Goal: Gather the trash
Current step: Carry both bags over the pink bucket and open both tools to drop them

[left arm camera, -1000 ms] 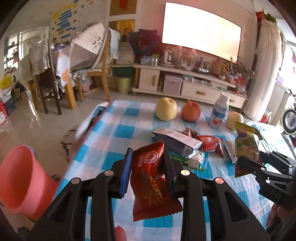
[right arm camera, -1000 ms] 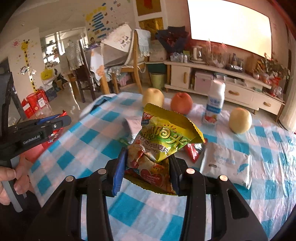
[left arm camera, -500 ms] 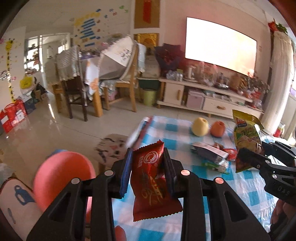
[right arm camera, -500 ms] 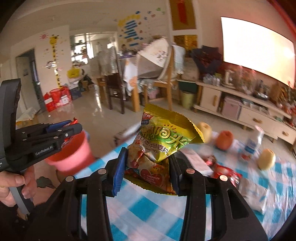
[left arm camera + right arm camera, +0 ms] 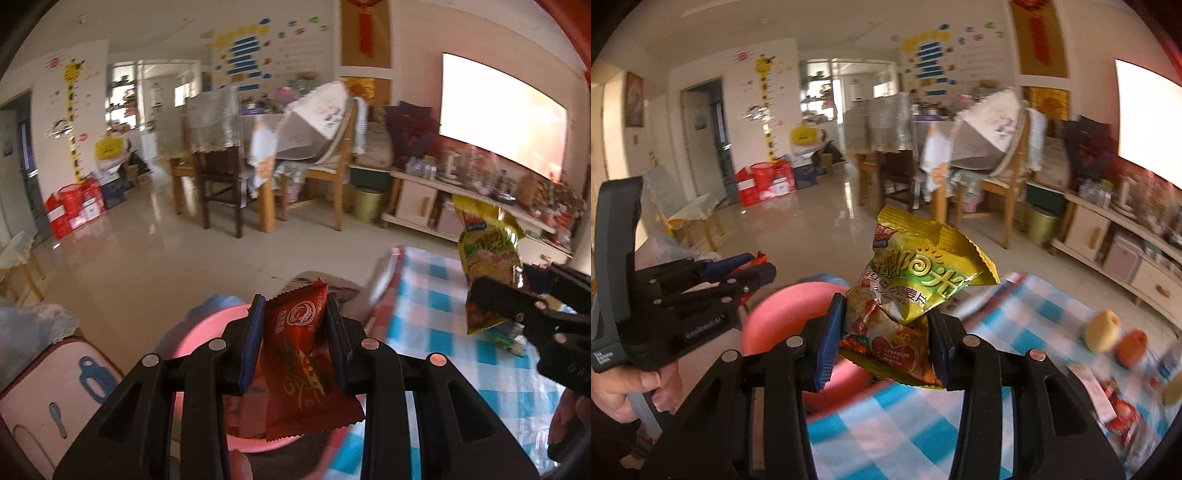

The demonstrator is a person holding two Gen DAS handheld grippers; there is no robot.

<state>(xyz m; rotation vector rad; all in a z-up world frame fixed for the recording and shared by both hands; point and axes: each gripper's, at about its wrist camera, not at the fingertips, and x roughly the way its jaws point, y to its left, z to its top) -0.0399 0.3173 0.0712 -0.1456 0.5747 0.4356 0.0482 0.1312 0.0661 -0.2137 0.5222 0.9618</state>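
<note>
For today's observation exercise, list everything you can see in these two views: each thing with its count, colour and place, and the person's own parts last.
red snack wrapper: 1, red, clamped in the left gripper
yellow chip bag: 1, yellow-green, clamped in the right gripper
pink bin: 1, pink, on the floor beside the table edge
table: 1, blue-and-white checked cloth, lower right
fruit: 2 clear, yellow and orange, far end of table
loose wrappers: several, mostly red, blurred, on the table
wooden chairs: at least 2, brown, mid-room
left gripper: 1, black, jaws shut on the wrapper
right gripper: 1, black, jaws shut on the bag
hand: 1, holding the left gripper's handle
</note>
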